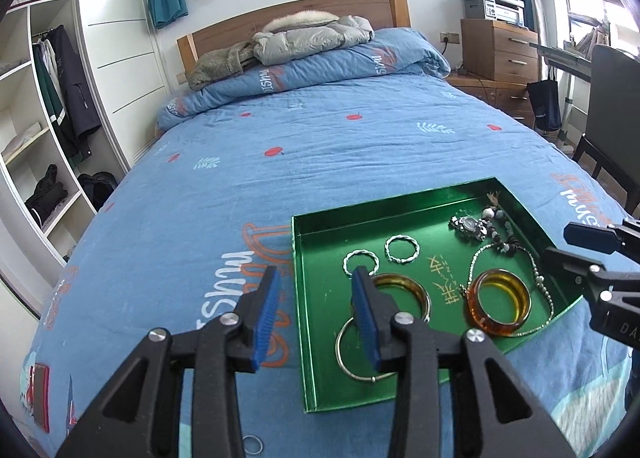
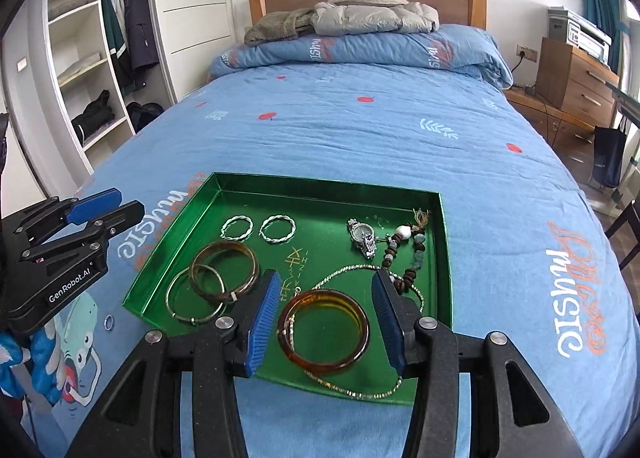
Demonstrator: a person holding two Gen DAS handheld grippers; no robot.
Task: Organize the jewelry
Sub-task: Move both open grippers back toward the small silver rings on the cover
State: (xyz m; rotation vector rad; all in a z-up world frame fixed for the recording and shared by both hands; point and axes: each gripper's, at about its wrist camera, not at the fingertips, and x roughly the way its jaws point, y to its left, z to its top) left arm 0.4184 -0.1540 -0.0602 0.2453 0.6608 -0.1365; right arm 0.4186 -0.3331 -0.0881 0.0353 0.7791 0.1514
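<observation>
Lying on a blue printed bedspread (image 2: 360, 130), a shallow green metallic tray (image 2: 320, 188) is seen holding the jewelry. At far left, outside the tray, a small silver ring (image 2: 109, 323) is seen on the fabric. The left gripper (image 1: 316, 290) is held with its blue-padded jaws parted and nothing between them, one pad above the bedspread and the other above the tray's left part. Within the tray are shown, in order, a thin silver bangle (image 2: 192, 300) overlapped by a dark amber bangle (image 2: 224, 272), two twisted silver hoops (image 2: 258, 227), a wide orange-amber bangle (image 2: 324, 332) with a silver bead chain (image 2: 360, 392) looped around it, a silver wristwatch (image 2: 362, 240), and a brown beaded strand (image 2: 404, 258). The right gripper (image 2: 324, 316) is held parted above the orange-amber bangle, gripping nothing.
</observation>
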